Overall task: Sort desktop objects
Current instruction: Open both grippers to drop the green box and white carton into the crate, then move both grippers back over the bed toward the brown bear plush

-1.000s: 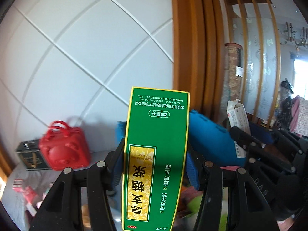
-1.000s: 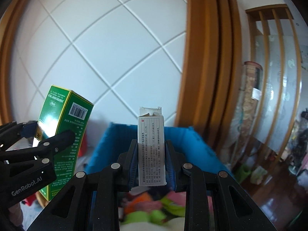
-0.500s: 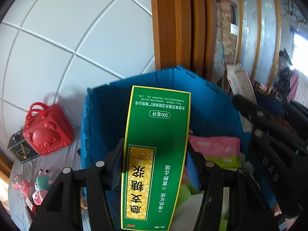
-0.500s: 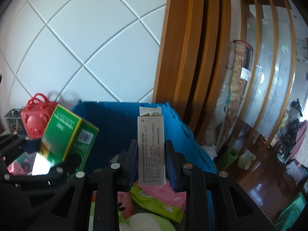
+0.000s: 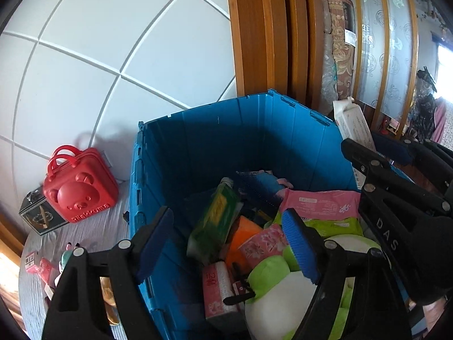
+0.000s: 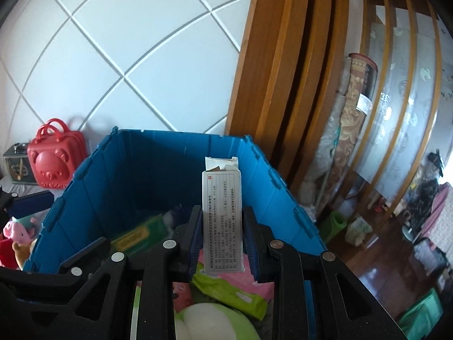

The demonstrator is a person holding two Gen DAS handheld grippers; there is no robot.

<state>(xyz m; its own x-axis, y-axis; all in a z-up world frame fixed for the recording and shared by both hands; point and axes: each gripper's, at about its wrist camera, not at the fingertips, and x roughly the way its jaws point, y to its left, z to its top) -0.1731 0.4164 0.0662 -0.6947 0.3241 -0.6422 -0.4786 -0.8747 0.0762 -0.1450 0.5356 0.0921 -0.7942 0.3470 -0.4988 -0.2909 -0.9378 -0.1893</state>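
Left tool point(image 5: 226, 243) spread wide over blue bin point(image 5: 215, 141), right tool point(image 6: 223, 238) clamping white box point(image 6: 222, 221) upright.

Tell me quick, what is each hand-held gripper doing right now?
Left hand-held gripper: open, holding nothing, over the blue bin.
Right hand-held gripper: closed on the white box.

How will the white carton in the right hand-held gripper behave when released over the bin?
The white carton looks like thin, light cardboard with an open top flap, so probably crushable. Dropped into the blue bin, it would likely land softly on the plush toy and tip flat.
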